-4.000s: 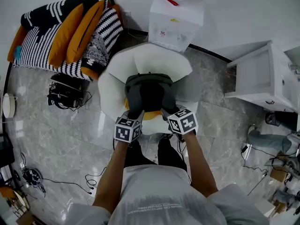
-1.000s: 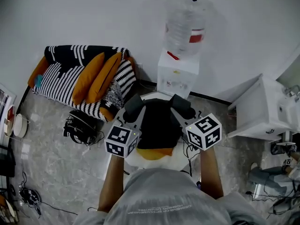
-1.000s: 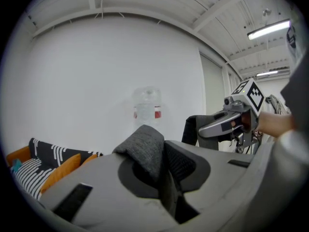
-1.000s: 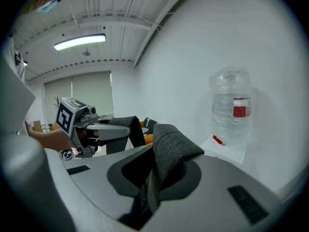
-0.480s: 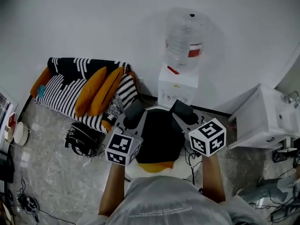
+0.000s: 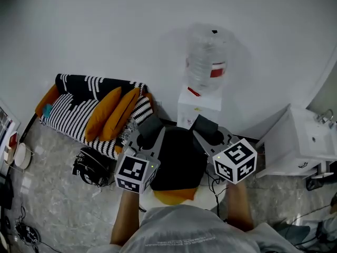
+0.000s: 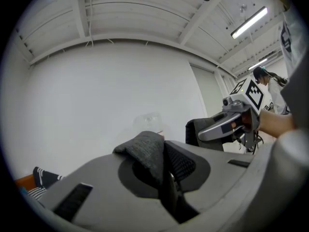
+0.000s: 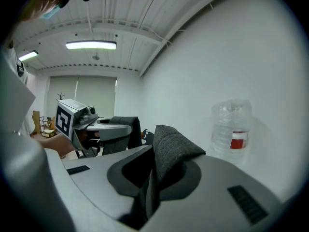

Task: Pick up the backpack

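Observation:
The backpack (image 6: 178,159) is black with an orange bottom and hangs in front of me, between the two grippers. My left gripper (image 6: 149,127) is shut on its left shoulder strap (image 7: 147,151), a grey woven pad pinched between the jaws. In the same way my right gripper (image 6: 206,125) is shut on the right shoulder strap (image 8: 170,151). Both straps fold over the jaw tips. From each gripper view the other gripper shows with a dark strap in it: the right gripper (image 7: 231,123) and the left gripper (image 8: 104,124).
A water dispenser (image 6: 198,107) with a large bottle (image 6: 207,54) stands against the wall just behind the backpack. At the left lies a striped couch with orange cushions (image 6: 102,112), with a black bundle of cables (image 6: 89,167) below it. A white cabinet (image 6: 300,149) is at the right.
Both grippers have risen together with the backpack hanging from them, lifting it off the white chair. The head view has tilted up toward the wall.

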{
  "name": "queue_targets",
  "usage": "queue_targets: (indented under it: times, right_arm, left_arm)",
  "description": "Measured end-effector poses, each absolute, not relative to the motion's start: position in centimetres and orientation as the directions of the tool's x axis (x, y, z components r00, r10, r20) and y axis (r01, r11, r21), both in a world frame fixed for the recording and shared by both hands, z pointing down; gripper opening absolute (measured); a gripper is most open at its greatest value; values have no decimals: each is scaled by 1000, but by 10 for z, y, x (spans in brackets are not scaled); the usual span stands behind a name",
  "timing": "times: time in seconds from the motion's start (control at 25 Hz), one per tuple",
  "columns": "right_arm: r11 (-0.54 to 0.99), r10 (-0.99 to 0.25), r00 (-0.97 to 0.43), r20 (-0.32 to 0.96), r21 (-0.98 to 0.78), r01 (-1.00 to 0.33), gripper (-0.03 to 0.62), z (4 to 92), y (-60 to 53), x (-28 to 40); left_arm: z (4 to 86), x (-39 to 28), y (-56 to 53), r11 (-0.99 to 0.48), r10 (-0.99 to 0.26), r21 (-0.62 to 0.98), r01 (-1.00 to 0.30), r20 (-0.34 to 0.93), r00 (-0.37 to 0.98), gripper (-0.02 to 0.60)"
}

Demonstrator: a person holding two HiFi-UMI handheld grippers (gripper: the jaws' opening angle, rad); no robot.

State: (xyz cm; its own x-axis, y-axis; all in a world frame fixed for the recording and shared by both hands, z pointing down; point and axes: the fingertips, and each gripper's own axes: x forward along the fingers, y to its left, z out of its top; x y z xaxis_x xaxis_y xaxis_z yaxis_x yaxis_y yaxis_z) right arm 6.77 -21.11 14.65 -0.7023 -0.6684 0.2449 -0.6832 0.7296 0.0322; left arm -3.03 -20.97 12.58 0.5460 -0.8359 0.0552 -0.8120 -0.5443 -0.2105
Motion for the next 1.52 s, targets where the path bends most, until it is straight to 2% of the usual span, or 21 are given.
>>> queue_targets:
  times: [0.56, 1.52]
  right_arm:
    - [717, -694, -686, 218, 121, -686, 37, 123, -209, 62]
    - [726, -684, -684, 253, 150, -671, 35, 130, -206, 57]
  left_arm:
    - [99, -30, -198, -525, -840, -291, -800, 26, 542, 49]
    - [101, -32, -196, -528, -842, -265, -807, 46, 537, 49]
